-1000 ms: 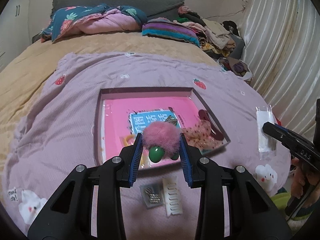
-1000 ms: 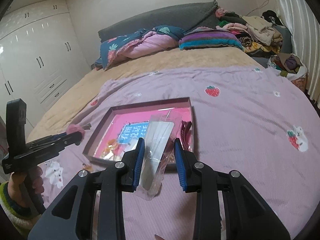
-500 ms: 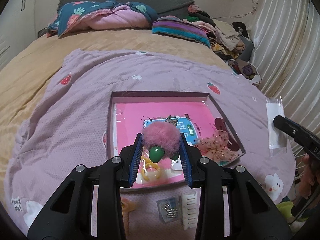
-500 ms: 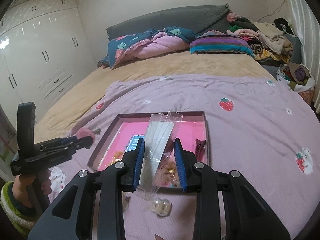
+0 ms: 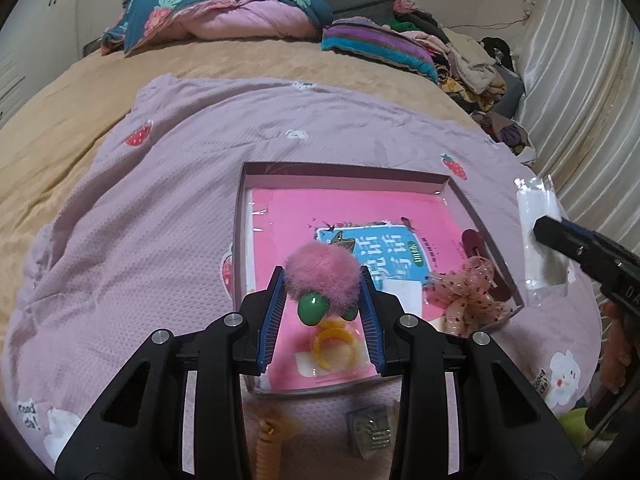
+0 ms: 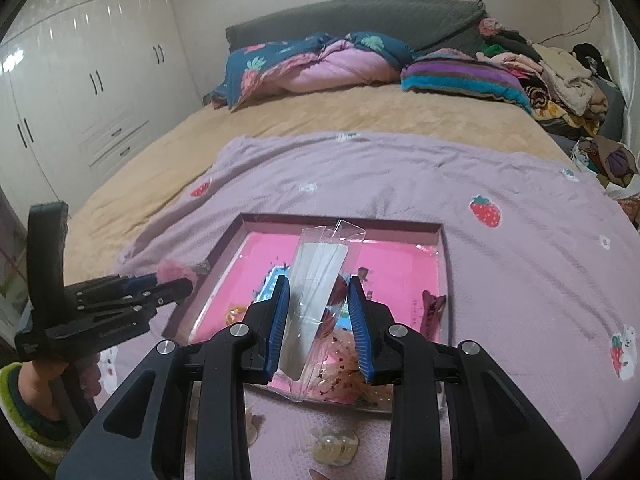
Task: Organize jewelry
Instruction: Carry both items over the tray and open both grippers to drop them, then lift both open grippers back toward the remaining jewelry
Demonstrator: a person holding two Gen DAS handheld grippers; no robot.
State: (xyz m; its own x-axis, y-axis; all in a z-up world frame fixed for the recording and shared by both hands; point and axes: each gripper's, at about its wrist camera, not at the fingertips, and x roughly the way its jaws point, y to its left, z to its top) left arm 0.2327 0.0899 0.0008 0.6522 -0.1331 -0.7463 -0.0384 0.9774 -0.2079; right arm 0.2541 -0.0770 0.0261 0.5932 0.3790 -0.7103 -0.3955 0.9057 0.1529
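A: Both grippers have come forward over the pink tray (image 5: 478,216); its near edge, clear a second ago, now sits under the fingers.

B: Grips?

A: Unchanged. The left gripper (image 5: 322,306) is clamped on the pink pom-pom hair tie (image 5: 322,278), the right gripper (image 6: 318,316) nearly closed on a clear plastic sleeve (image 6: 320,280).

B: Around them?

A: A yellow ring (image 5: 334,346) and a dotted bow (image 5: 466,294) in the tray; a coil tie (image 5: 268,440) and a clear claw clip (image 6: 332,446) on the purple blanket (image 5: 160,220) just before it.

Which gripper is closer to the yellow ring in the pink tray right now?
Left. The left gripper, clamping a pink pom-pom, hangs just above the yellow ring. The right gripper is off past the tray's right edge.
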